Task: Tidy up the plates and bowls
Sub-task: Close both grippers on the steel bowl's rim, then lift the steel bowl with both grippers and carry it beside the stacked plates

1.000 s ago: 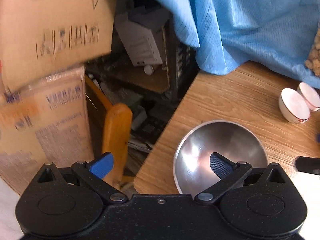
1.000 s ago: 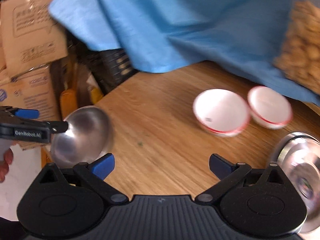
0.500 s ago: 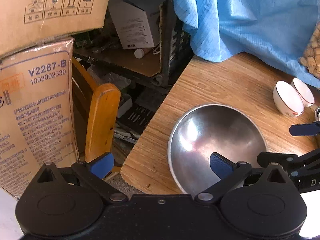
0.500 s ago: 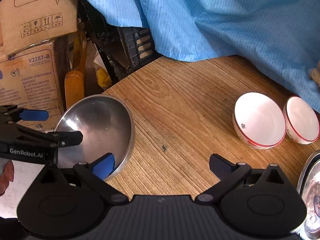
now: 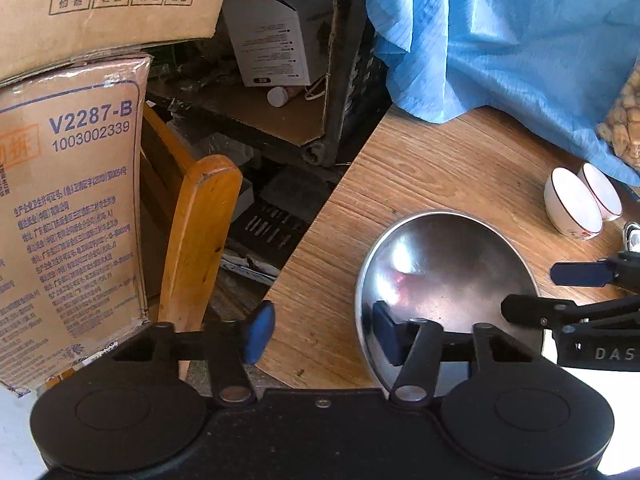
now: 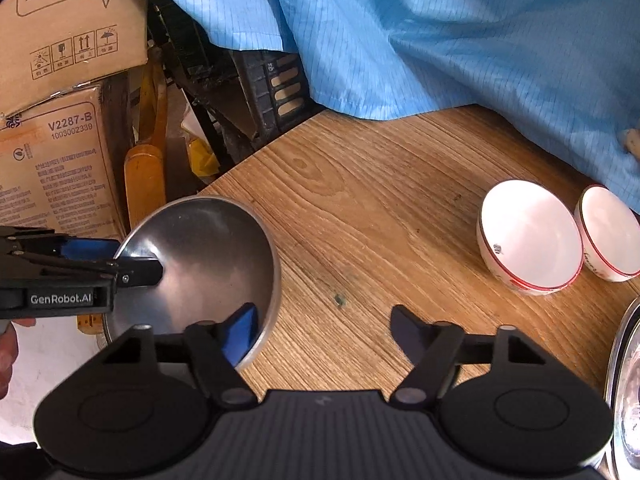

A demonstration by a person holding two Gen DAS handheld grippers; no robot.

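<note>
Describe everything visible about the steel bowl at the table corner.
The steel bowl is round, shallow and plain, brushed metal with a thin bright rim and soft glare inside. It is empty and sits upright at the corner of the wooden table. Each open claw straddles its rim with one finger inside: the left claw from the corner side, the right claw from the opposite side. Contact cannot be told.

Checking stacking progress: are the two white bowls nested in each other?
No, the white bowls stand side by side on the table.
</note>
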